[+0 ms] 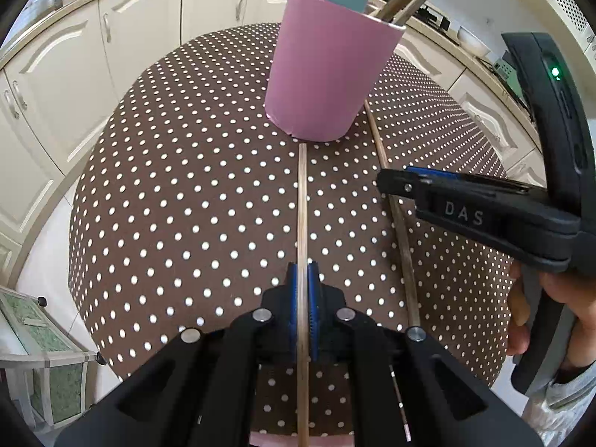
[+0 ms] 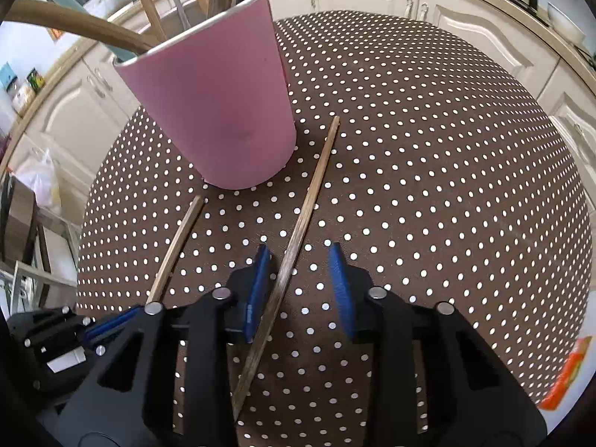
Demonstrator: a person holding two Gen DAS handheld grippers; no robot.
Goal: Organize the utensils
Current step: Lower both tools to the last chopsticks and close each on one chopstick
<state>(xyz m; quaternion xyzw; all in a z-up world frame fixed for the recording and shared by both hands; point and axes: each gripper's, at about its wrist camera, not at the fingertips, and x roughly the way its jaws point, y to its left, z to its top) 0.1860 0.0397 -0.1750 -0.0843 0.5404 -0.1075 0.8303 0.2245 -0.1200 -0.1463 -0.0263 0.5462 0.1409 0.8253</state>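
— What do my left fingers (image 1: 302, 290) have?
— They pinch one thin wooden chopstick (image 1: 302, 201), its tip almost at the pink cylindrical cup (image 1: 324, 74).
— And my right fingers (image 2: 298, 279)?
— Spread around the second, darker wooden chopstick (image 2: 298, 231), lying on the brown polka-dot worktop (image 2: 447, 186); neither pad presses it. The cup beyond holds more utensils.

A pink cup (image 2: 219, 111) is stood on the dotted table (image 2: 447, 171); one chopstick (image 2: 298, 231) is laid beside it.
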